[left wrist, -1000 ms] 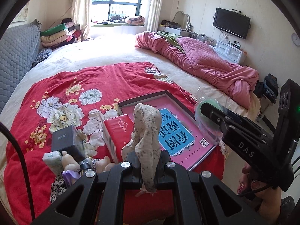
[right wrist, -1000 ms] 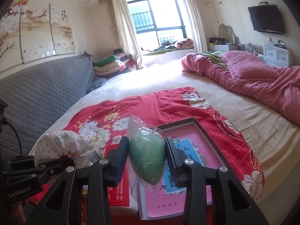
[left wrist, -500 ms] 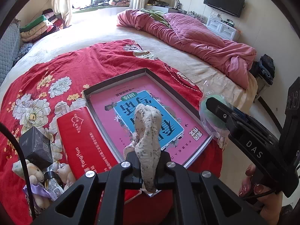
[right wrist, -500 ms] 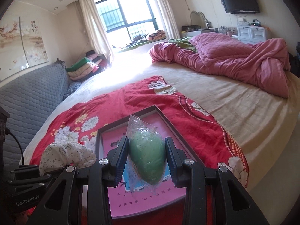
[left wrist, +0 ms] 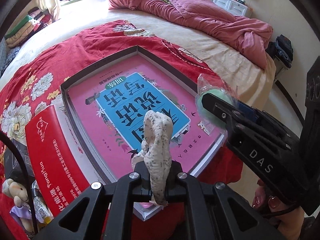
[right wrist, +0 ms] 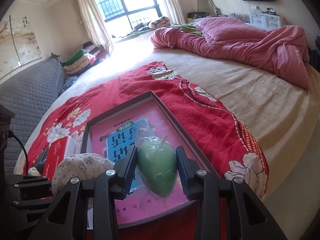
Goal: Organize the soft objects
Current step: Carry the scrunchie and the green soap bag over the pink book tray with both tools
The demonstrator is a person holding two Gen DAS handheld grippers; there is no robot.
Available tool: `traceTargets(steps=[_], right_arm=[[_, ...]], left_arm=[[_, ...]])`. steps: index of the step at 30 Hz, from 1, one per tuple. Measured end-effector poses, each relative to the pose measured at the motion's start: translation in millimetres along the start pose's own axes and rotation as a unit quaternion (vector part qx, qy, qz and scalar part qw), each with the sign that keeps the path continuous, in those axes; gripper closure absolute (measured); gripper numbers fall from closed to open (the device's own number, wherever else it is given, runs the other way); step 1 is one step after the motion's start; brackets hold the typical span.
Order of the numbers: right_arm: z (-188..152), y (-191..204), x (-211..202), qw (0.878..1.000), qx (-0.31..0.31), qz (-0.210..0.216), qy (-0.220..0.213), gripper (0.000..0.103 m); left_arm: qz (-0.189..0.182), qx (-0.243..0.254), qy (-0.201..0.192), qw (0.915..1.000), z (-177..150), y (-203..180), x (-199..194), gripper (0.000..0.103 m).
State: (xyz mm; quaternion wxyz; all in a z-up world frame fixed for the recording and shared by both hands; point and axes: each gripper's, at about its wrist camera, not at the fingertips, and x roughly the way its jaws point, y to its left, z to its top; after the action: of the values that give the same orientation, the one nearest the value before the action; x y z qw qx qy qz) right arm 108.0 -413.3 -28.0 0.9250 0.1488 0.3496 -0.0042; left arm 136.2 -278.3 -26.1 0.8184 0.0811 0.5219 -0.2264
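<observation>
Red floral blanket (left wrist: 96, 40) on bed, pink quilt (right wrist: 250, 40); left gripper (left wrist: 158, 172) pinching speckled cloth (left wrist: 158, 140), right gripper (right wrist: 157, 160) clamping bagged green object (right wrist: 158, 160)

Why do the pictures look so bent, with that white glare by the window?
Left wrist view: the fisheye lens bows the pink box edges and darkens the corners. Right wrist view: the window is overexposed, whitening the bed beneath it; the nearby green bagged object stays sharp.

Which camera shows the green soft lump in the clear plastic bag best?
The right wrist view: the green soft lump in the clear plastic bag sits centred between the right gripper fingers. The left wrist view shows only a part behind a finger.
</observation>
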Motion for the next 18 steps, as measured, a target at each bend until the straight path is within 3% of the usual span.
traceTargets(steps=[6, 18], right_arm=[[-6, -2, 19, 0.999, -0.010, 0.011, 0.030, 0.062], [-16, -11, 37, 0.999, -0.010, -0.018, 0.051, 0.060]], left_arm=[[0.004, 0.005, 0.016, 0.9999, 0, -2, 13, 0.095], [0.009, 0.004, 0.019, 0.9998, 2, -1, 20, 0.095]])
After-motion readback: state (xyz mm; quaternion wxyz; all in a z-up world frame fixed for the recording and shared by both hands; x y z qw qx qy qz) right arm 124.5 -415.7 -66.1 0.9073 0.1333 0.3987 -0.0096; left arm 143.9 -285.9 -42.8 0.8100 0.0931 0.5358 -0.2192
